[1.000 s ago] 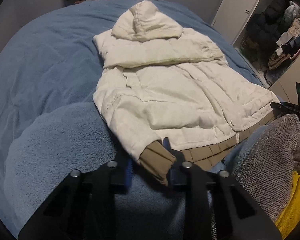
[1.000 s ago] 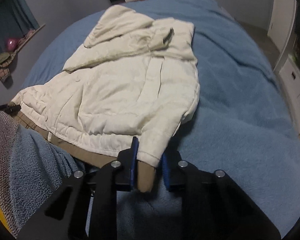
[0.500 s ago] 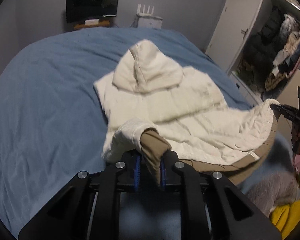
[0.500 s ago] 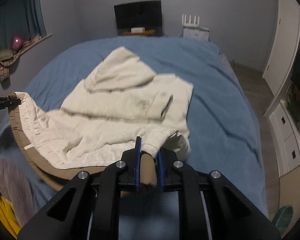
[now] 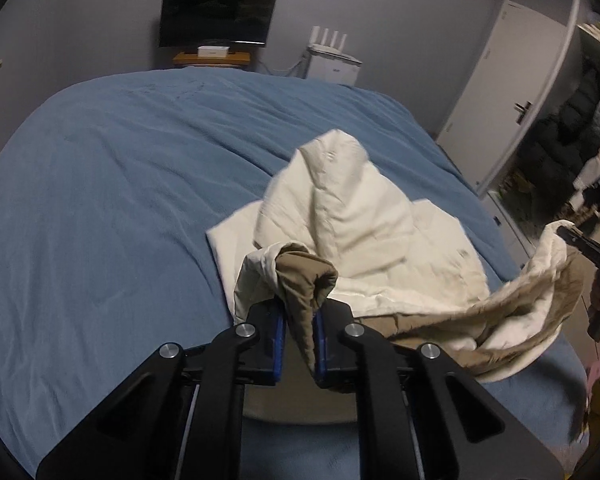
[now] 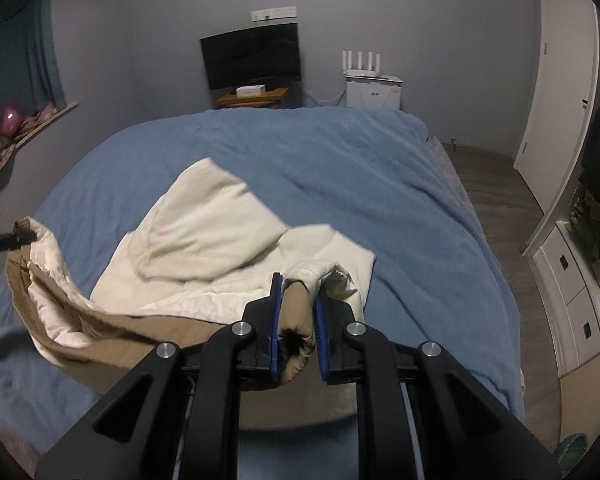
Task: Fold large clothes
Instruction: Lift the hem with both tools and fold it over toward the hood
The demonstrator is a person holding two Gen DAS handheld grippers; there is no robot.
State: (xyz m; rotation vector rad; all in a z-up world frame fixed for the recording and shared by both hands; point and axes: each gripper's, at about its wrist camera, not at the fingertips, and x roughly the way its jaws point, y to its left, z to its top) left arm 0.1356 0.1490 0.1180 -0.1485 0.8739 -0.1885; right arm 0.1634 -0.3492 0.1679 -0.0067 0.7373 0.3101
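A blue bed (image 5: 100, 208) is carrying a cream jacket (image 5: 364, 224), its near hem lifting off. The left gripper (image 5: 298, 320) fingers, just closing, are clamping one tan corner; the right gripper (image 6: 296, 316) is clamping the other.

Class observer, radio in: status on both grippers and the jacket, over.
Left gripper and right gripper shut on jacket corners. Hem lifted, hood on bed. Nothing in the way.

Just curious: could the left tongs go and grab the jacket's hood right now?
Probably not as things stand: the left tongs are shut on the jacket's tan cuff. The hood lies uncovered beyond, so the way is free once they let go.
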